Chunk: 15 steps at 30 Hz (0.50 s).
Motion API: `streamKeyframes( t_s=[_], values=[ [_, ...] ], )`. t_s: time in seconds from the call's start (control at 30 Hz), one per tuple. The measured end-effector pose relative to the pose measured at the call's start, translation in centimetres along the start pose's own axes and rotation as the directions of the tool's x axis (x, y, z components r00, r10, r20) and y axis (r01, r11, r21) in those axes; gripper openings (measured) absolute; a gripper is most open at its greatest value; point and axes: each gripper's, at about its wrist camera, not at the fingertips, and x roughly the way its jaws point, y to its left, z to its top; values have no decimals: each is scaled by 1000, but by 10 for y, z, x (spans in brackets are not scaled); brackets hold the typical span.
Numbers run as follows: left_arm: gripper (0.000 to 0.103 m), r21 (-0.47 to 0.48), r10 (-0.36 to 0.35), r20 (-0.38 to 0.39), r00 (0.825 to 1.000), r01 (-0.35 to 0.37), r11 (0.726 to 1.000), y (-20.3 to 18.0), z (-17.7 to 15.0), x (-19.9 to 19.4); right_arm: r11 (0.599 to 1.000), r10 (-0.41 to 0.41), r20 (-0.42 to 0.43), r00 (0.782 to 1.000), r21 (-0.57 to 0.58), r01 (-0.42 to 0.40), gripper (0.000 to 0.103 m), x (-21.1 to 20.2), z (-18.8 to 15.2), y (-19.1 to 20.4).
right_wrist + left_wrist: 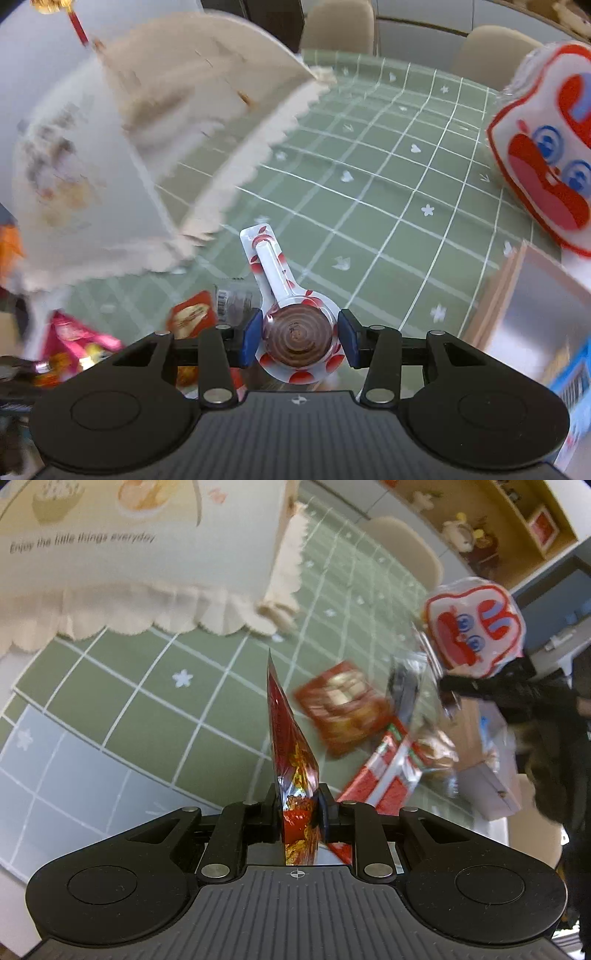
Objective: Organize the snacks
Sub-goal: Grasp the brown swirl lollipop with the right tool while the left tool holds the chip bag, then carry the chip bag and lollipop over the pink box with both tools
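The cream fabric bag (122, 554) is showing "Enjoy the little things everyday" in dark print. The snack wrappers' lettering is blurring past reading.

Your right wrist view smears the cream fabric basket (122, 147) and crops the white-and-red snack bag (546, 147); the red packet (341, 707) is illegible in your left view.

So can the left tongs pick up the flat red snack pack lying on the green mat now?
Probably not yet: the left tongs are shut on a red foil packet. The path over the green mat to the flat red snack pack looks free.
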Motion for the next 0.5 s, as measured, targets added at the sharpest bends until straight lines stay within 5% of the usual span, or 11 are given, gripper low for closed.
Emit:
streamKeyframes(
  t_s=[0.2,0.33,0.5],
  values=[
    [23,26,-109,3,994,109,994,-28,-20,-20,999,45,30,999,22,-46,44,-66,-77,15],
    [23,39,-194,-97,976,198,979,-59,-41,-1,994,48,-39,998,96,-45,44,-77,-138,5],
    [23,72,-199,-219,955,219,973,-101,-68,42,984,-52,-56,997,169,60,45,-86,-200,-12]
  ],
)
